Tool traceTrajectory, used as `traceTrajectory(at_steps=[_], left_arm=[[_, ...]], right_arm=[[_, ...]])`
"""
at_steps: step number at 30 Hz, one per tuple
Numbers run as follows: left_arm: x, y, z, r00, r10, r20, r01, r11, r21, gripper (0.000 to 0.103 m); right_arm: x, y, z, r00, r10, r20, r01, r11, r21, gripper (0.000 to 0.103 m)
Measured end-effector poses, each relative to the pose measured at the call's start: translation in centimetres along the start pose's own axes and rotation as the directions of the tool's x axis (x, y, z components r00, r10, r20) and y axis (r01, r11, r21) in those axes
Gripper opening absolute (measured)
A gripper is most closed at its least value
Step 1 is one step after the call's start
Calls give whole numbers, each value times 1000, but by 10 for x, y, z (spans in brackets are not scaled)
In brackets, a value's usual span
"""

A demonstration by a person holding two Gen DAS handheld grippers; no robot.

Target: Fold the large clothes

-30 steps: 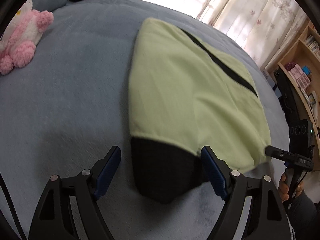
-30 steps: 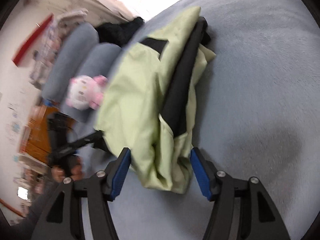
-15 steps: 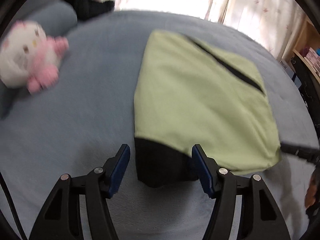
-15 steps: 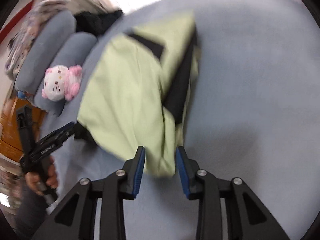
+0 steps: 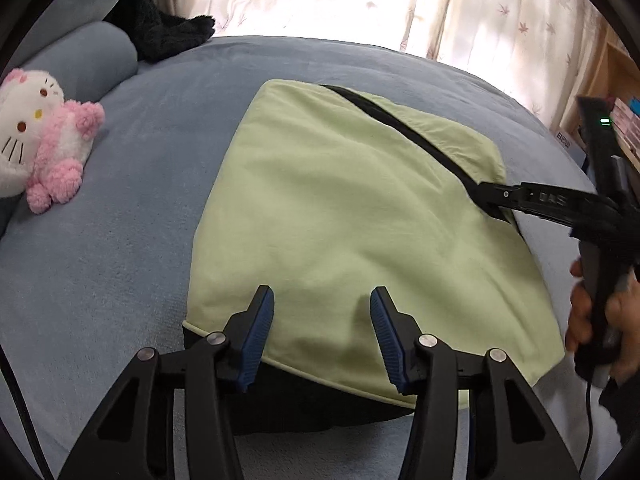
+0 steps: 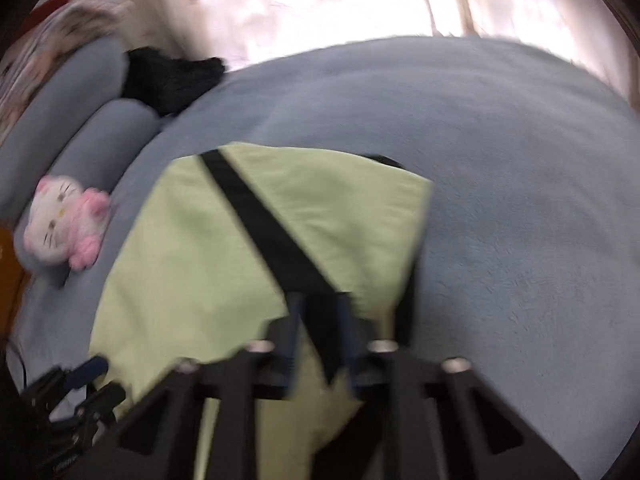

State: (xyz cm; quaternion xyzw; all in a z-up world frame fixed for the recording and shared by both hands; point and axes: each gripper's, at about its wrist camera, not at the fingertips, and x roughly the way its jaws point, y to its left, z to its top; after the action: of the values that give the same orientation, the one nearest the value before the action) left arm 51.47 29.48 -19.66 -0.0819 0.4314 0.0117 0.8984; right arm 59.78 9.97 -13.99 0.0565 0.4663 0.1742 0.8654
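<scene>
A folded light green garment [image 5: 340, 216] with a black stripe [image 5: 400, 128] and a black hem lies on the blue-grey bed [image 5: 120, 240]. It also shows in the right wrist view [image 6: 200, 264]. My left gripper [image 5: 322, 336] is open, its blue fingers over the garment's near edge. My right gripper [image 6: 318, 340] has its jaws nearly closed around the black stripe [image 6: 272, 236] at the garment's right edge; the view is blurred. It appears from the side in the left wrist view [image 5: 492, 196], touching the garment's right edge.
A pink and white plush cat [image 5: 40, 140] sits at the left by a grey bolster pillow [image 5: 92, 60]. A black fuzzy cloth [image 5: 168, 36] lies at the bed's far end. Curtains [image 5: 360, 0] hang behind. A bookshelf [image 5: 616, 92] stands at the right.
My left gripper has moved forward over the garment's near edge. My right gripper has narrowed its jaws and moved up along the garment's right side onto the black stripe.
</scene>
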Motion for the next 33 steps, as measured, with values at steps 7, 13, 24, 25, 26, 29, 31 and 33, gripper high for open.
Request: traceTrajectory(at_steps=[7, 13, 24, 25, 26, 29, 31, 33], left_arm=[[-12, -4, 0, 1000, 17, -21, -17, 1000, 17, 49], [-47, -17, -1, 1000, 26, -8, -26, 999, 23, 49], [-188, -68, -23, 997, -7, 80, 2, 998, 61, 68], [-201, -74, -27, 996, -15, 86, 9, 998, 69, 68], [-214, -79, -32, 995, -24, 92, 17, 997, 77, 69], [-253, -98, -52, 993, -41, 113, 30, 995, 98, 74], [-281, -111, -68, 991, -54, 125, 39, 992, 120, 76], [-306, -123, -86, 988, -77, 133, 57, 988, 144, 77]], right_arm=[[-24, -5, -12, 1000, 21, -10, -21, 1000, 23, 5], [-79, -5, -37, 998, 63, -14, -63, 997, 42, 19], [-235, 16, -86, 991, 131, 35, -130, 991, -18, 35], [-246, 16, -90, 990, 134, 38, -133, 991, -25, 35], [-262, 17, -97, 990, 139, 41, -137, 990, -35, 35], [-315, 26, -124, 988, 146, 46, -143, 988, -63, 35], [-342, 31, -139, 987, 150, 54, -146, 986, -82, 35], [-378, 36, -161, 984, 165, 67, -158, 983, -99, 36]])
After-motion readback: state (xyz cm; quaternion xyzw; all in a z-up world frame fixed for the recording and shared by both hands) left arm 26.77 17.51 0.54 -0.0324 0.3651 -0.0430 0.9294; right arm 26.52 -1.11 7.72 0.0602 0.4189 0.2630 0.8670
